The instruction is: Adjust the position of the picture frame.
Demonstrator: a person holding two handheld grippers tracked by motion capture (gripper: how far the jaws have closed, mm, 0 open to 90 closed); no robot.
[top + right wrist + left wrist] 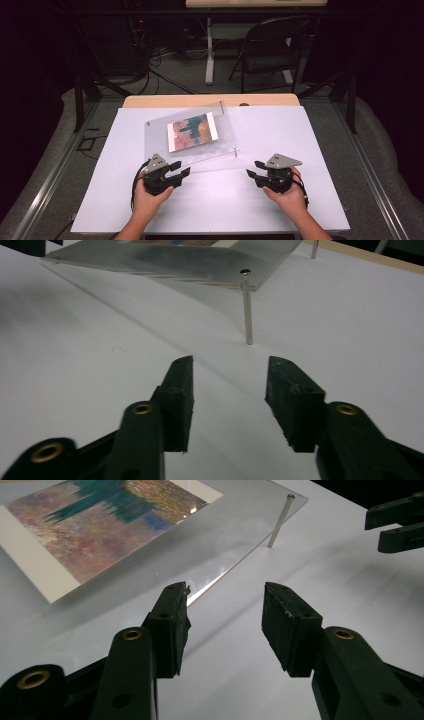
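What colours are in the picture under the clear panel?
Teal, pink and ochre blotches with white borders on the picture; clearest in the left gripper view.

The left gripper (225, 625) has its jaws apart near the clear frame (235, 535). A colourful picture (100, 525) lies under the plastic, and a metal pin (280, 520) stands at the frame's corner.

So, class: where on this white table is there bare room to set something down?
Free: the wide strip right of the clear frame, out to the white board's edge, and the patch between the left gripper and right gripper. Crowded: the left centre, under the tilted frame and its metal post.
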